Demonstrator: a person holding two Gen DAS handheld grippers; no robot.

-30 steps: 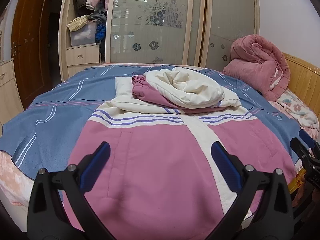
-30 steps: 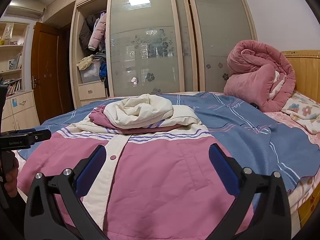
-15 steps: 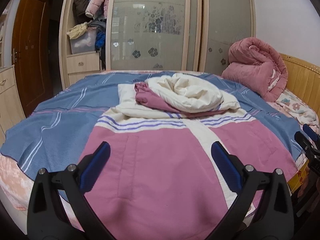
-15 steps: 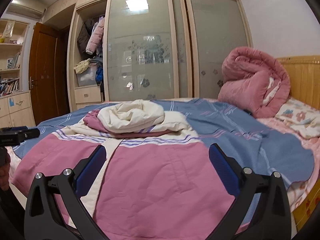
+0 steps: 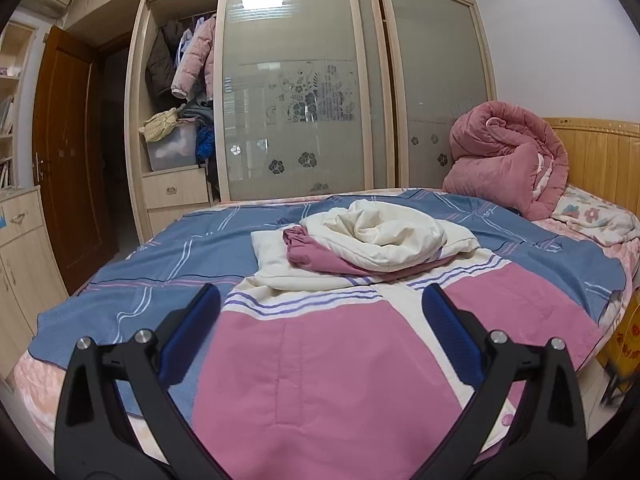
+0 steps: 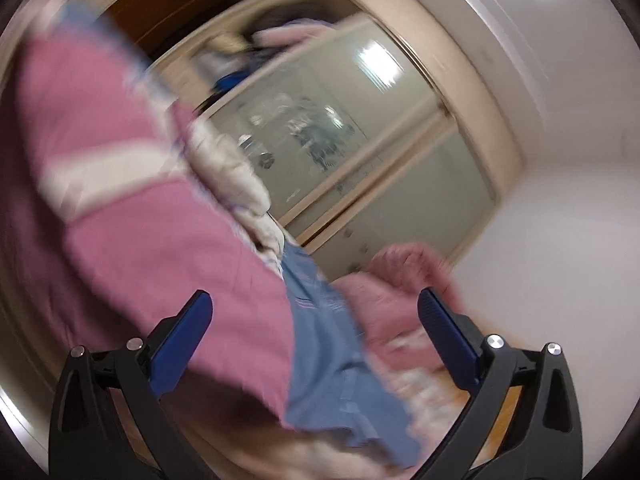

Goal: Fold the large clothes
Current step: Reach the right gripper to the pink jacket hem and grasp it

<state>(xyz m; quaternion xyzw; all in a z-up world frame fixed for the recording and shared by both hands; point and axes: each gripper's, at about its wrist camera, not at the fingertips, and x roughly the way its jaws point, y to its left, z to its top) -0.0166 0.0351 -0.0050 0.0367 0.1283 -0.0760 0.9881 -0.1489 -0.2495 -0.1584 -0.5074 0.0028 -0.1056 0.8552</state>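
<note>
Pink and cream quilted cloth, a large padded jacket (image 5: 332, 364), lies spread flat on the bed (image 5: 132, 312), its lower part nearest the camera and a cream strip running up the middle. At 12 o'clock of the pink panels, its upper part, seemingly the sleeves and hood (image 5: 372, 244), is bunched in a loose heap over the striped chest.

Left gripper (image 5: 320, 344): jaws released and spread wide, holding nothing, hovering above the near hem. Right gripper (image 6: 316, 336): jaws likewise released and empty. The right wrist view is tilted and heavily blurred; the jacket (image 6: 132, 216) shows at 9 o'clock of it and the blue bedcover (image 6: 328, 340) at 6 o'clock, no finer detail recoverable.

Progress, by judgement: early. The body is laid out, but no clean fold line is visible. The bunched top wants flattening or tucking inward, then the sides and the length remain to be folded.

Surroundings: a rolled pink quilt (image 5: 504, 160) at 2 o'clock against the wooden headboard (image 5: 604, 152); a wardrobe (image 5: 296, 92) with frosted flower-patterned doors at 12 o'clock.

Writing: faint script on the bedcover near the quilt, and red marks on a yellow object (image 5: 624, 340) at 4 o'clock; neither can be read. No brand is legible.
</note>
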